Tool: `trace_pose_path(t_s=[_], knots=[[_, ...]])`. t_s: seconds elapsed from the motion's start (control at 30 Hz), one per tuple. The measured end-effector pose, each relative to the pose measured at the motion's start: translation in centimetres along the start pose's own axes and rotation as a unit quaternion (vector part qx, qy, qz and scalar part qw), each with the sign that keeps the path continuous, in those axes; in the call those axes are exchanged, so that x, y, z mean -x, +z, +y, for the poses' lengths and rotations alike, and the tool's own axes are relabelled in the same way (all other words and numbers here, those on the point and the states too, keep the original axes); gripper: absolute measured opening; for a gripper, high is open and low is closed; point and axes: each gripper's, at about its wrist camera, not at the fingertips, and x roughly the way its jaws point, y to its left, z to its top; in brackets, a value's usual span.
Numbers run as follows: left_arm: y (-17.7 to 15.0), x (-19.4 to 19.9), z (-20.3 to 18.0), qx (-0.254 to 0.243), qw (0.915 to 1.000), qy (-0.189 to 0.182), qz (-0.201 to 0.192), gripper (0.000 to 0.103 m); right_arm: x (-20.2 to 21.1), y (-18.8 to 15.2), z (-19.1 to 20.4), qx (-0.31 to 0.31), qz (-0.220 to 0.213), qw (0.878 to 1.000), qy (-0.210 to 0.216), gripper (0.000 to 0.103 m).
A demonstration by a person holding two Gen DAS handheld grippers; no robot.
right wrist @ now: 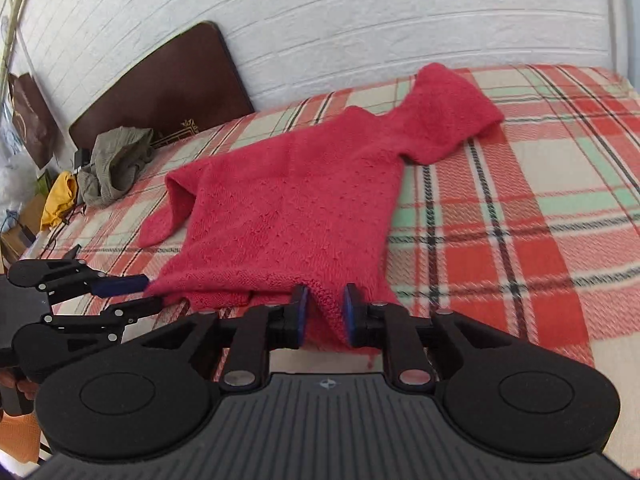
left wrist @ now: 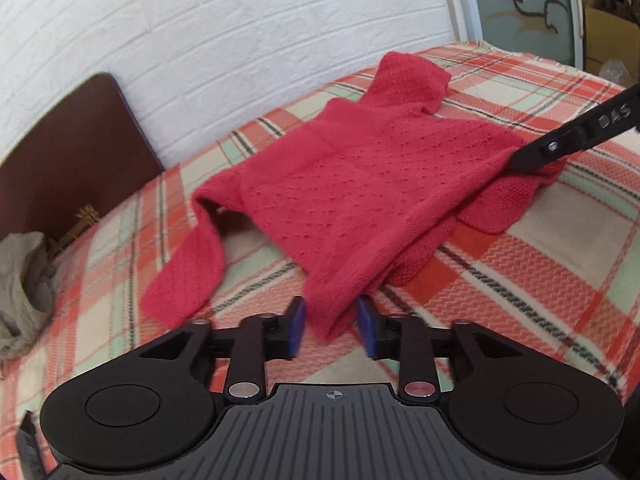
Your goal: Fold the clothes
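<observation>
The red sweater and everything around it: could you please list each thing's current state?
Red sweater: spread on the plaid blanket, hem lifted.
Left tongs: shut on hem corner.
Right tongs: shut on hem.
Olive garment: crumpled, unfolded.
Yellow cloth: bunched.

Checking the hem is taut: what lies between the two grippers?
Only the red sweater's hem edge, running from the left gripper to the right gripper, over the plaid blanket; the right wrist view shows it.

A red knitted sweater (left wrist: 352,184) with a textured weave lies on woven plaid blanket (left wrist: 540,260) cloth.
</observation>
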Motion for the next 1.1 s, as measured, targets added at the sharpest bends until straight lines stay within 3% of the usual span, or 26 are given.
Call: trace_pose_path(t_s=[0.1,0.33,0.5,0.53,0.57,0.63,0.73,0.77,0.87,1.0,1.1], knots=[[-0.3,-0.2,0.1,-0.028,0.9992,0.028,0.000,0.054,1.0,-0.3,-0.6,-0.002,-0.010,1.000,-0.017,0.051],[-0.4,-1.4,-1.1,-0.092,0.9942,0.057,0.000,0.054,1.2,-1.0,-1.8,-0.027,-0.001,0.999,-0.028,0.051],[0.5,-2.1,-0.5,-0.037,0.9983,0.045,-0.004,0.053,0.4,-1.6,-1.3,-0.034,0.008,0.999,-0.018,0.057],[0.7,-2.3,-0.4,-0.024,0.9988,0.044,-0.003,0.048,0.3,-1.7,-1.1,-0.031,0.006,0.999,-0.020,0.057],[0.8,-2.6,-0.3,-0.010,0.9990,0.043,-0.001,0.027,0.3,-1.7,-1.0,-0.032,0.006,0.999,-0.018,0.057],[1.3,-2.7,0.0,0.022,0.9992,0.034,-0.004,0.014,0.3,-1.7,-0.8,-0.033,0.006,0.999,-0.014,0.057],[2.1,-2.2,0.4,0.051,0.9967,0.057,-0.027,0.011,0.1,-1.7,-0.6,-0.030,0.006,0.999,-0.012,0.057],[2.5,-1.9,0.6,0.059,0.9954,0.066,-0.038,0.010,0.1,-1.7,-0.5,-0.028,0.005,1.000,-0.013,0.055],[4.2,-0.2,1.4,0.082,0.9903,0.079,-0.080,0.009,0.9,-1.0,-0.4,-0.027,-0.012,1.000,-0.008,0.017],[6.1,1.9,2.4,0.095,0.9836,0.092,-0.123,0.009,1.9,0.0,-0.3,-0.025,-0.036,0.999,-0.001,0.017],[6.4,2.3,2.5,0.093,0.9829,0.093,-0.129,0.009,2.6,0.7,-0.2,-0.023,-0.053,0.998,0.003,0.017]])
